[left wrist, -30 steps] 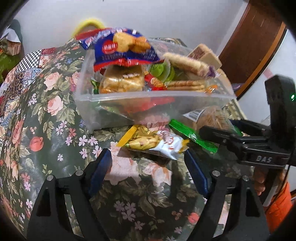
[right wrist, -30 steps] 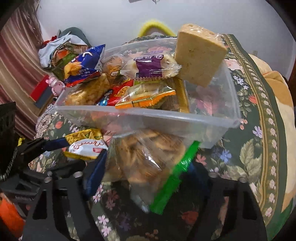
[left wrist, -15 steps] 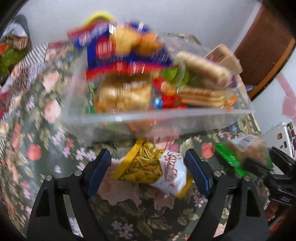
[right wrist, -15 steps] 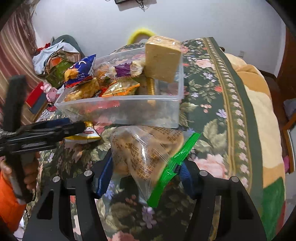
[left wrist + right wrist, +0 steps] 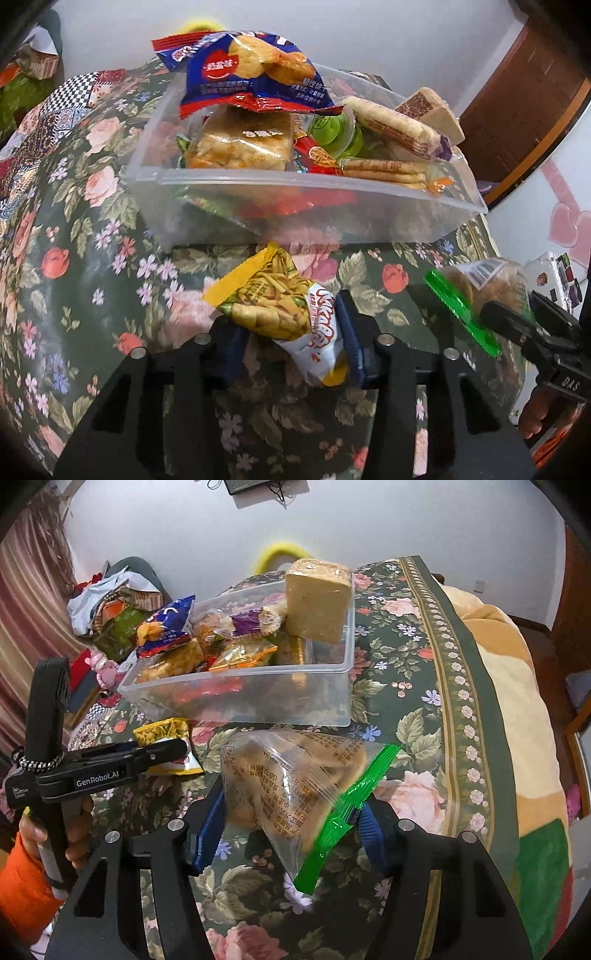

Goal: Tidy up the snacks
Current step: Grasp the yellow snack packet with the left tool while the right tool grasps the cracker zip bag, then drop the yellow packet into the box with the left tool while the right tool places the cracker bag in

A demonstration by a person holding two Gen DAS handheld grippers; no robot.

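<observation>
Left wrist view, nearest first: the left gripper (image 5: 291,345) has just been closing, and its blue pads now clamp a yellow-and-white foil snack packet (image 5: 284,314) printed with fries, its far end pointing toward the container. To the right, the right gripper (image 5: 491,314) grips a clear plastic bag of brown biscuits with a green sealed edge (image 5: 476,291). In the right wrist view that bag (image 5: 295,786) sits pinched between the blue pads (image 5: 207,830), above the dark green flowered bedspread (image 5: 417,686). Just beyond both packets stands a clear rectangular plastic container (image 5: 295,218), heaped with wrapped snacks: a blue-and-red biscuit packet (image 5: 251,77) on top, a tan wrapped cake block (image 5: 317,600) leaning at its right end. A person's hand (image 5: 74,834), in an orange sleeve, holds the left gripper's handle.
</observation>
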